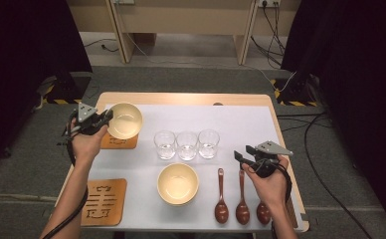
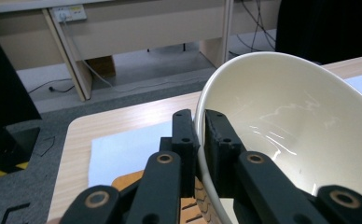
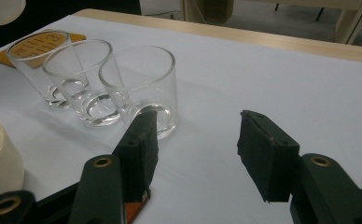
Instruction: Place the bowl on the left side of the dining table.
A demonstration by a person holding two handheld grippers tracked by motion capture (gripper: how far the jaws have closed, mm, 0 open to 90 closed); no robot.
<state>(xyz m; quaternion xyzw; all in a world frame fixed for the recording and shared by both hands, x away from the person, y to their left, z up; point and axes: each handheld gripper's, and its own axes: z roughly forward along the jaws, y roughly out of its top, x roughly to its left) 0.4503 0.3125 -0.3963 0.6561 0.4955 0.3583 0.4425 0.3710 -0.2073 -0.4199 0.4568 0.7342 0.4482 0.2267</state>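
My left gripper (image 1: 105, 117) (image 2: 201, 133) is shut on the rim of a cream bowl (image 1: 125, 120) (image 2: 291, 126), holding it tilted in the air above the far wooden coaster (image 1: 119, 142) at the table's left. A second cream bowl (image 1: 178, 183) stands at the front middle. Three clear glasses (image 1: 186, 144) (image 3: 90, 81) stand in a row at the centre. My right gripper (image 1: 241, 155) (image 3: 197, 144) is open, hovering over the white mat just right of the glasses and above the handles of three brown spoons (image 1: 241, 199).
A second wooden coaster (image 1: 104, 201) lies at the front left. The white mat (image 1: 241, 124) covers most of the wooden table (image 1: 191, 98). Beyond the table are desk legs, cables and dark curtains.
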